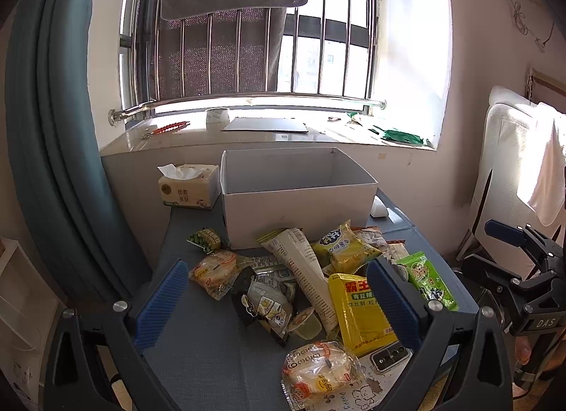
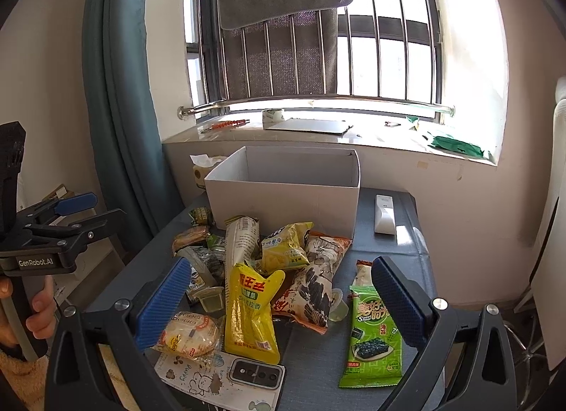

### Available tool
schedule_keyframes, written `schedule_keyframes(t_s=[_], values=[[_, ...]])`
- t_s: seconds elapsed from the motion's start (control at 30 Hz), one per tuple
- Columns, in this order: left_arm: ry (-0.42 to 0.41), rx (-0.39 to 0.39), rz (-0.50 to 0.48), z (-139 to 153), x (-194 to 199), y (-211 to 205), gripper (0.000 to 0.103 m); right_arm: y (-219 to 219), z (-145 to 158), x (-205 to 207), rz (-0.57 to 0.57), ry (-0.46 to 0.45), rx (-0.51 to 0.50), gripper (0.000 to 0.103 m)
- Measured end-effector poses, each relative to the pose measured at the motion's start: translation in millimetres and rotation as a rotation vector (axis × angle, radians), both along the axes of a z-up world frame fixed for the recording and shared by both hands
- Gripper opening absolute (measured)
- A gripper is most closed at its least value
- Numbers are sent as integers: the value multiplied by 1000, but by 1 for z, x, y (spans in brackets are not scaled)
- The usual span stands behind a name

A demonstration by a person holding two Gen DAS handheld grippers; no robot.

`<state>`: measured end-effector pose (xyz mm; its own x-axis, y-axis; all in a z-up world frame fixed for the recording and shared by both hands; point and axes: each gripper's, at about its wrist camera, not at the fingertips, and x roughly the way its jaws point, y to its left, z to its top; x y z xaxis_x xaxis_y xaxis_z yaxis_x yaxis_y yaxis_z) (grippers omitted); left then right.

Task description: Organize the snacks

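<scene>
**Snack pile before an open box, both tools idle**

Hovering above the grey bench, the left hand-held gripper and the right hand-held gripper each stood with jaws spread wide, grasping nothing.

- White cardboard box: at 12 o'clock on the bench, open at the top, no snack visible inside.
- Snack pile: loose packets heaped just in front of the box, at centre.
- Yellow pouch: at 6 o'clock of the pile, resting on other packets.
- Green seaweed packet: at 4 o'clock, lying flat, apart from the heap.
- Wrapped bun: at 7 o'clock, touching the yellow pouch.
- Phone: at 6 o'clock, near the bench edge.
- Tissue pack: at 10 o'clock, just beside the box.
- White remote: at 2 o'clock, right of the box.
</scene>
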<state>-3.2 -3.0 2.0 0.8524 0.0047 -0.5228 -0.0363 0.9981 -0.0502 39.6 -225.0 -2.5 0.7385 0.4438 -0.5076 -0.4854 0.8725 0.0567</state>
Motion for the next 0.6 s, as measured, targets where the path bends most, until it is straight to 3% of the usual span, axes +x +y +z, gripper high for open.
schedule_keyframes(t_s=[0.6], values=[[7, -10, -3, 0, 1, 0, 103, -7, -2, 1, 2, 16, 17, 103]])
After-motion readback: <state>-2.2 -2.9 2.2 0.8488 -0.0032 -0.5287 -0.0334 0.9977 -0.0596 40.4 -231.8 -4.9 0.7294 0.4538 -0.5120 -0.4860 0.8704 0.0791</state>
